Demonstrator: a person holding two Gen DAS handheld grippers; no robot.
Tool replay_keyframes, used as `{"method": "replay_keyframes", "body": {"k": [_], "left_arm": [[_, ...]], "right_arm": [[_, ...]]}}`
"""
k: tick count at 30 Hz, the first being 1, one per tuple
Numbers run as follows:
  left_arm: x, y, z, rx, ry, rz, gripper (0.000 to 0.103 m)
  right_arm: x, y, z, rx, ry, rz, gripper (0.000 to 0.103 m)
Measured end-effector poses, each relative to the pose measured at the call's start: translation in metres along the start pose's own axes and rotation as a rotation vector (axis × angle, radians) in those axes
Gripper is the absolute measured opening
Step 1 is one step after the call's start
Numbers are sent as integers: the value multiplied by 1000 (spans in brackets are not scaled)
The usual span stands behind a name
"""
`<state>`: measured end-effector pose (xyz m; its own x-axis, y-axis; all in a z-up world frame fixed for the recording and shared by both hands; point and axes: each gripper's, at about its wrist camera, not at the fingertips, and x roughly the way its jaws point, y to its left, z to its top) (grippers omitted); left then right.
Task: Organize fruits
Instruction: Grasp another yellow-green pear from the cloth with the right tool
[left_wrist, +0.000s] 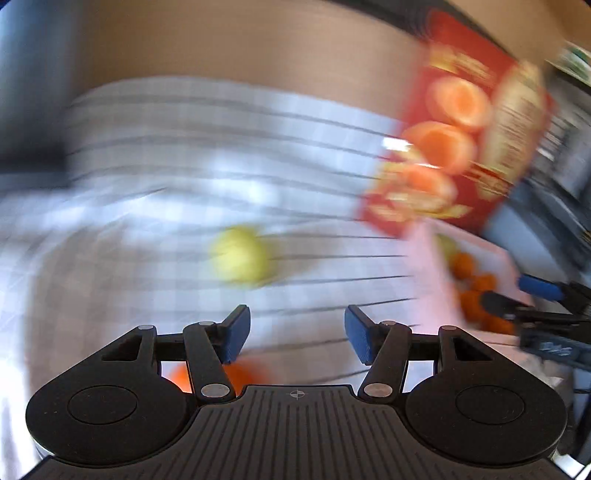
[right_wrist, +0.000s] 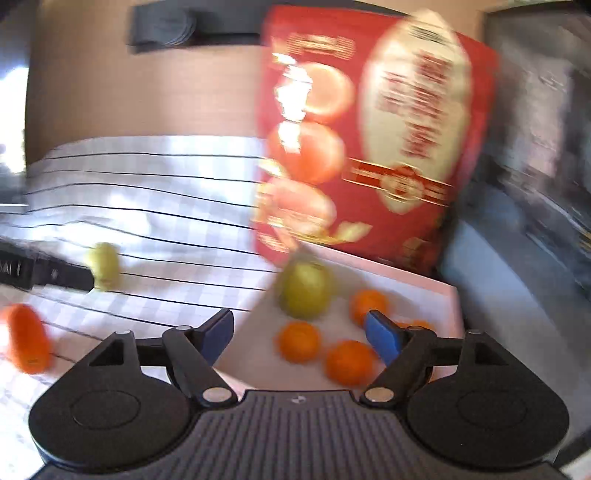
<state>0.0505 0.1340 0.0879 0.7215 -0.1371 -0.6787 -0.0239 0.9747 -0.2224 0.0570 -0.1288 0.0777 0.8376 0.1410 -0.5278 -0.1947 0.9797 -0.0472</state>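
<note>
Both views are motion-blurred. My left gripper (left_wrist: 297, 334) is open and empty above the checked cloth (left_wrist: 147, 166). A yellow-green fruit (left_wrist: 239, 255) lies on the cloth ahead of it, and an orange fruit (left_wrist: 240, 373) shows under its left finger. My right gripper (right_wrist: 303, 334) is open and empty over a white box (right_wrist: 406, 280) that holds a green fruit (right_wrist: 306, 290) and several oranges (right_wrist: 298, 341). The box's red lid (right_wrist: 369, 140) stands open behind. In the right wrist view the yellow-green fruit (right_wrist: 103, 266) and an orange fruit (right_wrist: 27, 338) lie on the cloth at the left.
The right gripper shows at the right edge of the left wrist view (left_wrist: 532, 302), over the box of oranges (left_wrist: 476, 295). The left gripper shows at the left edge of the right wrist view (right_wrist: 44, 273). A wooden table surface (right_wrist: 129, 103) lies beyond the cloth.
</note>
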Motion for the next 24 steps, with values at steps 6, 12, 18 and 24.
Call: {"method": "replay_keyframes", "body": {"k": [6, 12, 18, 24], "left_arm": [[-48, 53, -33, -161, 7, 149, 61], [-71, 62, -76, -234, 28, 190, 61], [-79, 59, -107, -255, 99, 215, 58], [-79, 61, -113, -278, 120, 263, 58]], "right_arm": [[30, 45, 18, -14, 75, 177, 80], [75, 101, 43, -46, 127, 274, 80], [127, 152, 59, -141, 173, 291, 80], [117, 183, 54, -167, 223, 474, 80]]}}
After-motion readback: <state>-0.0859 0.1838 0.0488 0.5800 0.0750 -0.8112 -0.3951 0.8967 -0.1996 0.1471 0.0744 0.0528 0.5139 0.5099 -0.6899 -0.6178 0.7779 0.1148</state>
